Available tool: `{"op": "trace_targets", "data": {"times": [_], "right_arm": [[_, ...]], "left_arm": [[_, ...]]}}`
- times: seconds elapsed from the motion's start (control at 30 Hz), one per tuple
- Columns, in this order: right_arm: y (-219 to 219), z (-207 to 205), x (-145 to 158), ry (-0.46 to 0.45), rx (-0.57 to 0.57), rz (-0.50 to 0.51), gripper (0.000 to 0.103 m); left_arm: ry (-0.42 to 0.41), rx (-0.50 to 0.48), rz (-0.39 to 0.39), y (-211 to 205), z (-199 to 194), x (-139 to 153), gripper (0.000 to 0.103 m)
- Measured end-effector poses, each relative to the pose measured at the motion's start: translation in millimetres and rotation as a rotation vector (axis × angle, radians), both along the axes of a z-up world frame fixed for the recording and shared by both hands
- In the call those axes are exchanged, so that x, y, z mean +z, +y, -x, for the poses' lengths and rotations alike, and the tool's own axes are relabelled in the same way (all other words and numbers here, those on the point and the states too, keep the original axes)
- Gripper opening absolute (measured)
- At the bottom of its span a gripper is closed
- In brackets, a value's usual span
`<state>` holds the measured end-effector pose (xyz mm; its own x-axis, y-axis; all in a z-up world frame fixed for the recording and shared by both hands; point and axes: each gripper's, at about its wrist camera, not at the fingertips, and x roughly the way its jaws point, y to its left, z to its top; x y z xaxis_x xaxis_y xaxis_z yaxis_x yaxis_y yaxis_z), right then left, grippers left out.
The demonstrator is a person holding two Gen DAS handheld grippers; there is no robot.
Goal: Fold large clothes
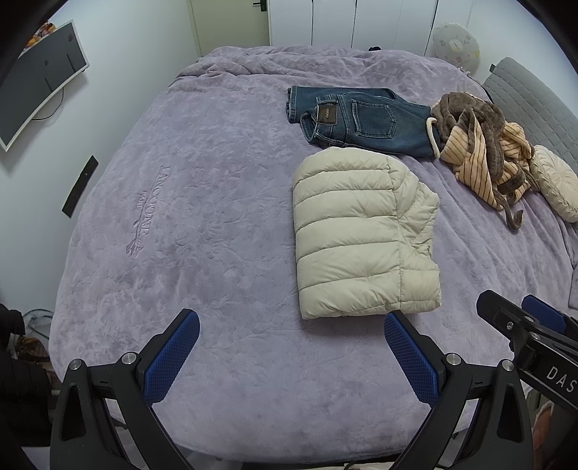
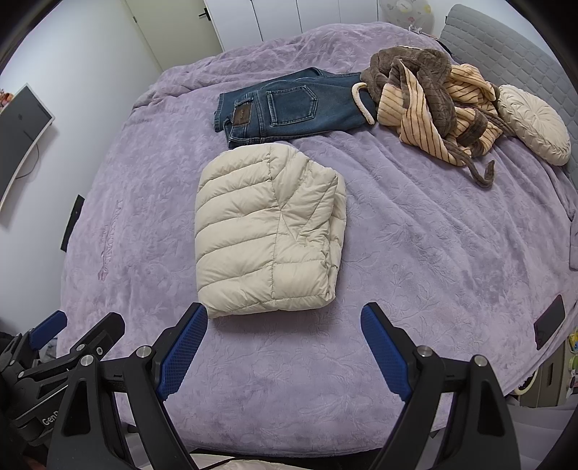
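A cream quilted puffer jacket [image 1: 357, 238] [image 2: 267, 231] lies folded into a compact rectangle on the purple bedspread [image 1: 202, 224] [image 2: 433, 246]. Behind it rest folded blue jeans [image 1: 365, 119] [image 2: 289, 105]. A crumpled brown and striped-orange robe [image 1: 480, 144] [image 2: 433, 105] lies in a heap at the far right. My left gripper [image 1: 292, 318] hovers open over the near edge of the bed, just in front of the jacket, with nothing between its blue pads. My right gripper [image 2: 283, 314] is open too, empty, near the jacket's front edge.
A round cream cushion [image 1: 556, 188] [image 2: 531, 123] sits beside the robe by the grey headboard [image 1: 531, 97]. A dark phone-like slab [image 2: 549, 325] lies at the bed's right edge. A monitor [image 1: 36, 83] hangs on the left wall; white wardrobe doors [image 1: 343, 21] stand behind the bed.
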<state>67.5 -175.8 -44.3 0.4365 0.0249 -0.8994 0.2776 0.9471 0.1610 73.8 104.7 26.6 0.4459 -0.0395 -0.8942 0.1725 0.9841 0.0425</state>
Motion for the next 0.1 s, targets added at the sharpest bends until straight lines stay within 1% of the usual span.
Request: {"op": "trace_targets", "data": {"times": [0.1], "right_arm": [[0.1, -0.3, 0.1, 0.000, 0.000, 0.000, 0.089]], "left_arm": [[0.002, -0.001, 0.001, 0.0, -1.0, 0.9, 0.102]]}}
